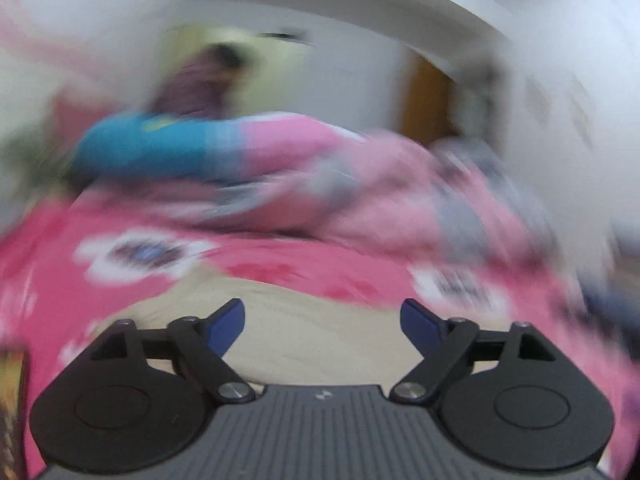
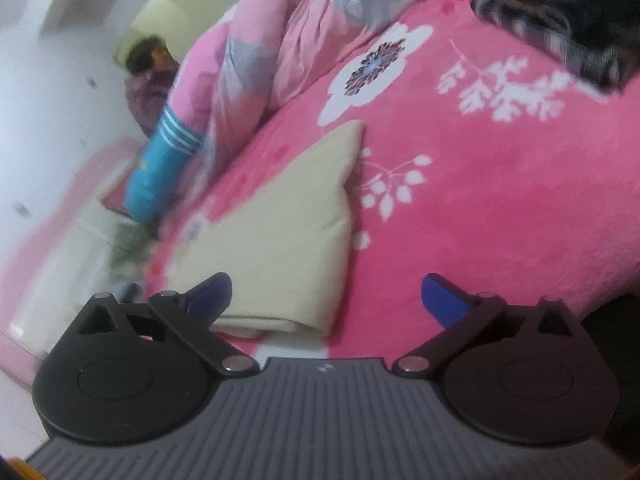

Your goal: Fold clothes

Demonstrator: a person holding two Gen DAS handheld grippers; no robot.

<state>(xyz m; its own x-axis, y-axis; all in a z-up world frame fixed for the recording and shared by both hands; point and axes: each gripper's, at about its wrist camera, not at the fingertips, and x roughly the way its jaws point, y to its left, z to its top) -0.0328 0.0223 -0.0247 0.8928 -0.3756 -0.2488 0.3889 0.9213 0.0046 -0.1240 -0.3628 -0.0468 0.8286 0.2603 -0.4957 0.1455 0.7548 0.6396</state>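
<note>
Folding of the cream garment (image 2: pixel 280 224) is judged complete: it lies folded on the pink floral blanket (image 2: pixel 500 200). Left gripper (image 1: pixel 322 322) and right gripper (image 2: pixel 326 300) are seen released, empty. Next, another piece from the dark clothes pile (image 2: pixel 560 36) must be fetched.

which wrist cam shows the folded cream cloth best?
Right wrist: the folded cream cloth lies sharp on the pink floral blanket, its edges visible. Left wrist shows only a motion-blurred cream patch ahead of its fingers.
</note>
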